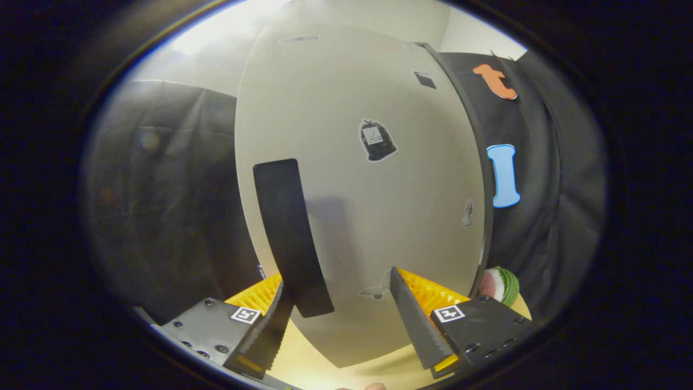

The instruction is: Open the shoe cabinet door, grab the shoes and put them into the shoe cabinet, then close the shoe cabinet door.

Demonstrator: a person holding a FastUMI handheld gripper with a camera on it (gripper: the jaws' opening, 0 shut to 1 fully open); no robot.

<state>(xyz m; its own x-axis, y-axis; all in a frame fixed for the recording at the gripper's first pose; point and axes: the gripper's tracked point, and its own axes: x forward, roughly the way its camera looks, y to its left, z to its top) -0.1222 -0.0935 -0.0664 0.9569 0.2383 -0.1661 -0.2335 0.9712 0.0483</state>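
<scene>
- Facing the gripper [342,319] head-on is the shoe cabinet door [368,179], a large, smooth, off-white panel that bulges in the fisheye view and stands upright just ahead of the fingers.
- The door rests on a pale yellow tabotop-like surface, the tabletop [325,374], which shows at 6 o'clock below the door's lower edge.
- A long, flat black handle [289,233] runs down the door's left half, from about mid-height to near its bottom, tilting slightly toward 5 o'clock as it descends.
- The fingers are spread wide apart and hold nothing; the left finger [268,333] sits at 7 o'clock, its tip just beside the lower end of the handle, and whether it touches the handle cannot be told.
- The right finger [414,319] sits at 5 o'clock, well apart from the handle, with bare door surface between the two fingers.
- Stickers dot the door: a dark-outlined sticker [376,141] near its centre, a small black square [425,79] toward 1 o'clock, a faint grey one [468,212] near the right edge, and a pale butterfly-like shape [374,291] low down beside the right finger.
- A dark edge strip [476,162] follows the door's right side.
- At 4 o'clock, past the door's lower right corner, a watermelon-slice object [501,284] with a green striped rind rests on the tabletop.
- Black cloth [162,189] hangs on both sides of the door.
</scene>
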